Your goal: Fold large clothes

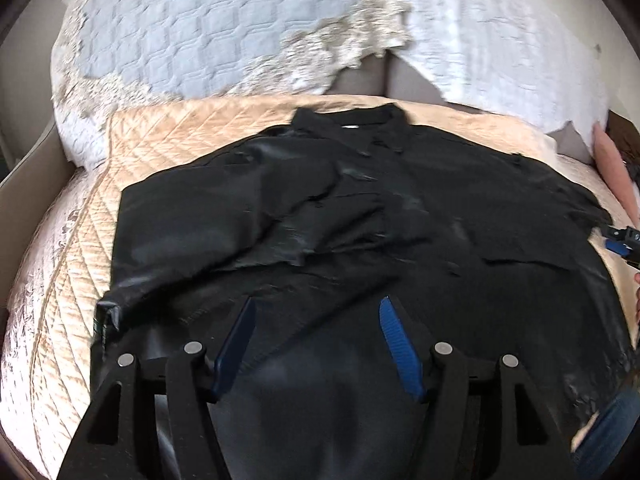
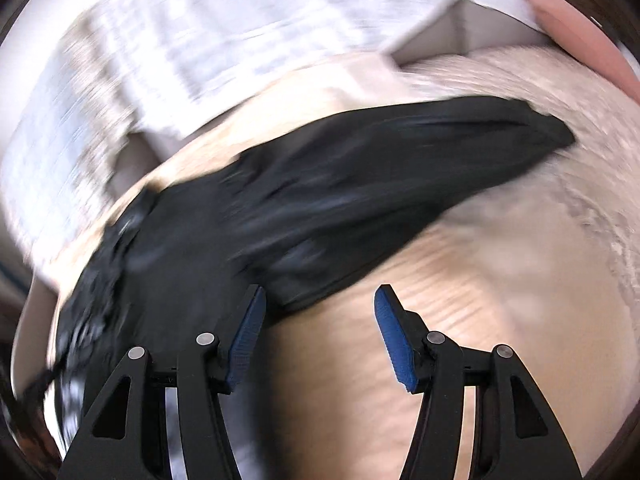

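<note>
A large black shirt [image 1: 360, 216] lies spread on a peach quilted bedspread [image 1: 80, 240], collar at the far side. Its left sleeve is folded across the body, with the cuff at the near left. My left gripper [image 1: 318, 304] is open and empty, hovering over the shirt's lower body. In the blurred right wrist view, my right gripper [image 2: 320, 294] is open and empty just beside the edge of the shirt's right sleeve [image 2: 360, 184], which stretches out over the bedspread [image 2: 500, 300]. The right gripper also shows at the left wrist view's right edge [image 1: 624, 240].
White quilted pillows with lace trim [image 1: 200, 32] lean at the head of the bed. A pink pillow [image 2: 580, 28] lies at the far right. The bed frame's edge [image 1: 24, 184] runs along the left.
</note>
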Demonstrator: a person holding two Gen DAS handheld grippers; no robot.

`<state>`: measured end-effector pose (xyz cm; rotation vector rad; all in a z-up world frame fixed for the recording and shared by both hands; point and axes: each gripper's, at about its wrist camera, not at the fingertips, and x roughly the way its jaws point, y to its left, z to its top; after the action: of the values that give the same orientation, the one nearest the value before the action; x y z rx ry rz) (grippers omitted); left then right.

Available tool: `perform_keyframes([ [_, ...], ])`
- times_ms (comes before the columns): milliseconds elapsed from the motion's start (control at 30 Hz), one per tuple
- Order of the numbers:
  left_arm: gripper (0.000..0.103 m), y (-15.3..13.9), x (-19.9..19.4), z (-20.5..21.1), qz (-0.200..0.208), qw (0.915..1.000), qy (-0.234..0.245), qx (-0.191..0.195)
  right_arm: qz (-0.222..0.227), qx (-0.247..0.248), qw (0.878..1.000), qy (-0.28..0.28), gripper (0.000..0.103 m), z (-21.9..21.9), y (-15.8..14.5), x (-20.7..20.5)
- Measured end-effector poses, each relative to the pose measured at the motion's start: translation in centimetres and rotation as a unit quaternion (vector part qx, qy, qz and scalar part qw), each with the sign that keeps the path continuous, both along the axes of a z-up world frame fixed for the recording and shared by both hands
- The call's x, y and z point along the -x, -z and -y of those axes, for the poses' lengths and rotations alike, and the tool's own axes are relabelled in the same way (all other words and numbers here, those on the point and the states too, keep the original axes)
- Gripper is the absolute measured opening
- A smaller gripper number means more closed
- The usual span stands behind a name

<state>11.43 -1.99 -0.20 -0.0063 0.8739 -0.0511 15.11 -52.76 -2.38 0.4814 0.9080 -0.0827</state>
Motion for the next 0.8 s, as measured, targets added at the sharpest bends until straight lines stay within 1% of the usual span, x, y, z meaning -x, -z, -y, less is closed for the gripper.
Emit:
perform_keyframes([
  [67,0.067,0.7,-0.6,-1.0,-0.006,0.9999,-0.013,-0.002,0.001,-0.02,0.999,0.035,0.058,2.9,0.7,-0.9],
  [133,0.067,1.5,-1.0,-1.8,-0.012,0.9996,-0.023,0.006,-0.006,-0.028,0.996,0.081,0.058,5.8,1.4,-1.8],
  [200,0.067,2.4,-1.3,-2.5,-0.022,0.9991,-0.035,0.012,-0.006,-0.036,0.994,0.106,0.058,7.8,1.9,-2.5],
  [300,0.067,3.7,-1.4,-2.7,-0.036,0.9984,-0.04,0.016,-0.009,-0.053,0.988,0.145,0.058,10.3,2.8,-3.5],
  [400,0.069,4.3,-1.2,-2.3,-0.03,0.9989,-0.035,0.004,0.002,-0.08,0.982,0.173,0.058,12.3,3.9,-4.4],
  [500,0.072,4.5,-1.1,-2.0,-0.026,0.9991,-0.032,-0.003,0.011,-0.082,0.979,0.188,0.058,13.6,4.2,-5.4],
  [533,0.073,4.6,-1.2,-1.9,-0.027,0.9991,-0.032,-0.004,0.013,-0.084,0.978,0.191,0.056,14.0,4.2,-5.7],
  [567,0.073,4.6,-1.2,-1.9,-0.027,0.9991,-0.032,-0.004,0.012,-0.081,0.977,0.196,0.037,14.2,4.3,-6.2],
  [633,0.074,4.7,-1.4,-2.0,-0.027,0.9992,-0.031,-0.004,-0.022,-0.055,0.976,0.21,0.007,14.7,4.2,-7.2],
  [667,0.074,4.7,-1.4,-2.0,-0.027,0.9992,-0.031,-0.003,-0.019,-0.057,0.977,0.205,0.004,14.7,3.7,-7.3],
  [700,0.074,4.6,-1.5,-2.1,-0.027,0.9992,-0.031,-0.002,-0.012,-0.051,0.978,0.201,0.004,14.5,2.9,-7.3],
  [733,0.074,4.6,-1.5,-2.2,-0.027,0.9992,-0.03,-0.002,0.0,-0.032,0.981,0.193,0.004,13.8,1.4,-7.2],
  [800,0.074,4.5,-1.5,-2.1,-0.027,0.9992,-0.03,-0.002,0.029,-0.013,0.985,0.171,0.004,12.3,-1.5,-6.9],
])
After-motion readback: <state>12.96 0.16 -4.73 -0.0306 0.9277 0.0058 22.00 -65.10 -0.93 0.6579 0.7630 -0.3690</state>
